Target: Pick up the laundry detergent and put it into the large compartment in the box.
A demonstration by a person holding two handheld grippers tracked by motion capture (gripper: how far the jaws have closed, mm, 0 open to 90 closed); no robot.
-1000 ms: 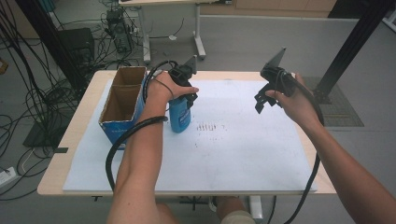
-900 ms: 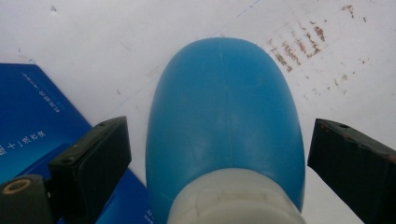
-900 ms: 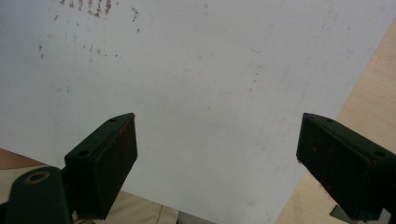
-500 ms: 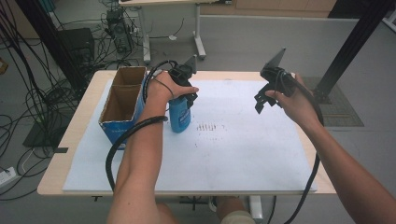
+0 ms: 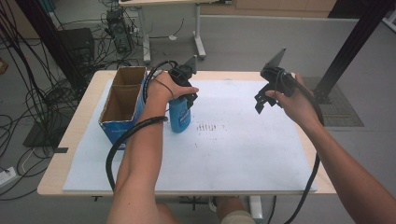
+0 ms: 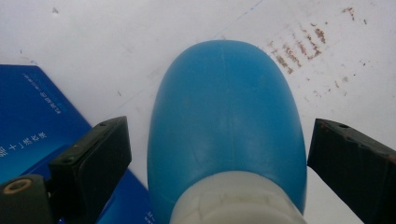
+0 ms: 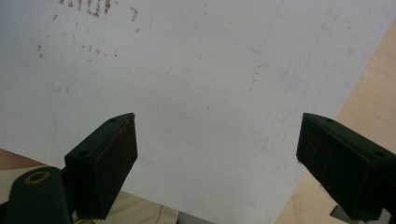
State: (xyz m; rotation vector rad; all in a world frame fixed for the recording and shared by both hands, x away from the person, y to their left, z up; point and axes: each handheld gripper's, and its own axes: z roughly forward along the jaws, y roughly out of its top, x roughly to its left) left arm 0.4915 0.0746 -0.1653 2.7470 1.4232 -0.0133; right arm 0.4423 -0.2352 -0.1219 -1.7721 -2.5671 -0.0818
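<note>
- While the cardboard box point(image 5: 122, 103) sits at the table's left edge, the blue bottle point(image 5: 179, 116) stands upright just beside it on the white sheet point(image 5: 243, 149).
- Left gripper point(image 5: 187, 95) comes straight down over the bottle; its jaws are spread wide, one on each side of the shoulders with a gap either way, gripping nothing yet.
- Bottle's long axis runs vertical, right along the gripper's line of sight; the white cap point(image 6: 236, 200) sits between the jaws.
- Right gripper point(image 5: 262, 100) hovers well apart over bare sheet, jaws wide, empty. The left is clearly nearer.
</note>
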